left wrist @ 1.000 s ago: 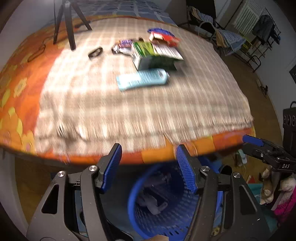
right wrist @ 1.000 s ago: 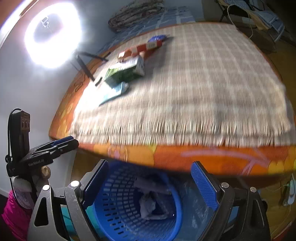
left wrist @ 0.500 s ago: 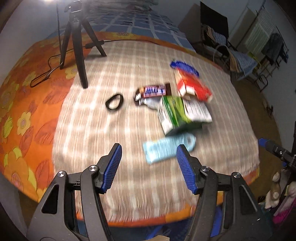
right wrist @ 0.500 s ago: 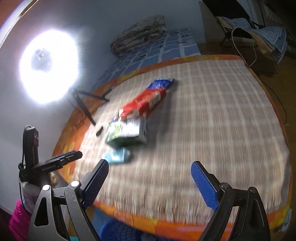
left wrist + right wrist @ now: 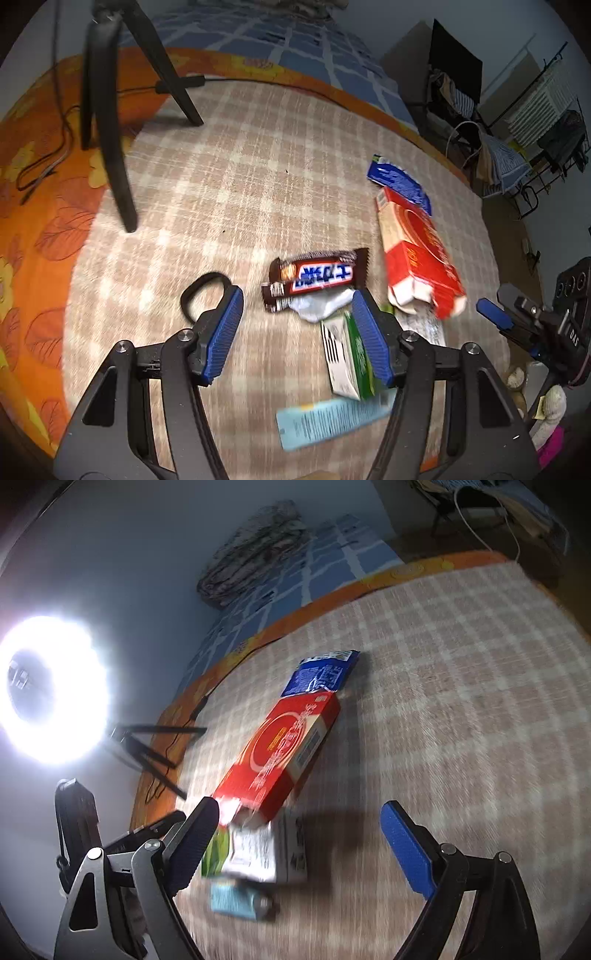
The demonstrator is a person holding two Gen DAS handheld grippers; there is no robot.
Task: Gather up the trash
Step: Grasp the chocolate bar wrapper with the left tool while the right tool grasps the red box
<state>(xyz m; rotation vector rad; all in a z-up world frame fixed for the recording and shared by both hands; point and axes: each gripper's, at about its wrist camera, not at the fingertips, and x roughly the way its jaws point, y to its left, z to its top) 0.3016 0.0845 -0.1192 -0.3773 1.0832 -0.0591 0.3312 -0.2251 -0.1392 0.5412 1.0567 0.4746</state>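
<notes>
The left gripper (image 5: 297, 334) hung over a checked blanket (image 5: 229, 192) spread on a bed, its blue-padded jaws apart with nothing between them. Just ahead of it lay the trash, gathered in a loose cluster. A brown chocolate bar wrapper (image 5: 317, 275) lay flat nearest the jaws, with a crumpled white scrap (image 5: 321, 304) tucked against its near edge. To the right a red carton (image 5: 417, 254) lay on its side, its torn end towards the camera, and a blue packet (image 5: 399, 181) touched its far end. A green and white box (image 5: 349, 354) lay partly behind the gripper's right finger, and a pale blue packet (image 5: 328, 421) lay nearest the camera, blurred. A black loop (image 5: 201, 295) rested on the blanket beside the left finger. A black tripod (image 5: 110, 110) stood at the far left, on the blanket's edge and the orange flowered sheet (image 5: 37, 221) under it.

The right gripper (image 5: 295, 843) was also spread wide and empty above the same blanket. The red carton lay ahead of its left finger in that view, the green and white box just below it. A ring light (image 5: 51, 686) glared at the left.
</notes>
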